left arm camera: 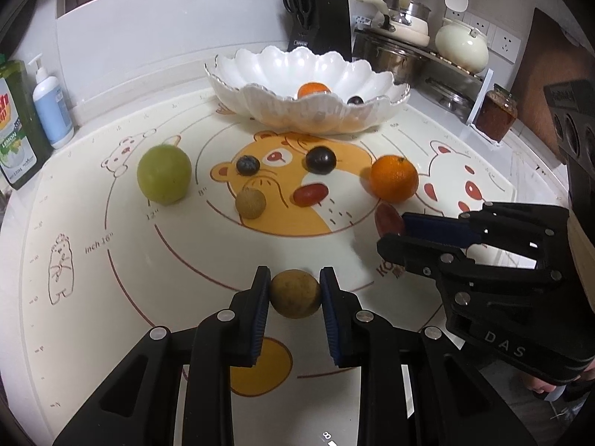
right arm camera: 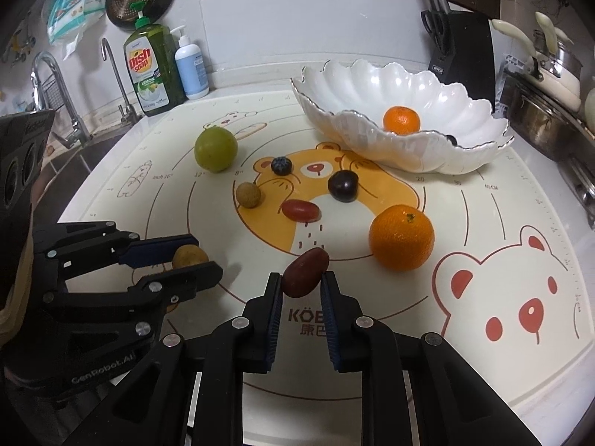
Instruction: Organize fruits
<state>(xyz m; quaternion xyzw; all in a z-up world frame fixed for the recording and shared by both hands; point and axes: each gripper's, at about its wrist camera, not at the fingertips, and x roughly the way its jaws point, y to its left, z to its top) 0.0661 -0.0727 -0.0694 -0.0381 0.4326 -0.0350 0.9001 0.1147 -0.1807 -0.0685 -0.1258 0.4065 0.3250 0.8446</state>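
In the left wrist view, the left hand-held gripper (left arm camera: pixel 295 293) is closed on a round tan-brown longan (left arm camera: pixel 295 293), its blue pads pressing both sides, low over the near part of the bear-print mat (left arm camera: pixel 93 260) on the bench. To the right, the right hand-held gripper (left arm camera: pixel 392 228) reaches in with a dark red date (left arm camera: pixel 388 218) at its tips. Farther off on the mat lie a green fruit (left arm camera: pixel 164 174) at left, a blueberry (left arm camera: pixel 248 165), a second longan (left arm camera: pixel 251 204), a dark plum (left arm camera: pixel 321 161), a red grape tomato (left arm camera: pixel 311 194) and an orange (left arm camera: pixel 394 178) at right. The white scalloped bowl (left arm camera: pixel 260 74) at the far edge holds a small orange (left arm camera: pixel 313 89) and a dark fruit (left arm camera: pixel 355 100). In the right wrist view, the right hand-held gripper (right arm camera: pixel 302 278) is clamped tight on the date (right arm camera: pixel 305 273), just near of the orange (right arm camera: pixel 401 237). At left, the left hand-held gripper (right arm camera: pixel 200 256) pinches the longan (right arm camera: pixel 189 256). The bowl (right arm camera: pixel 372 81) stands far right.
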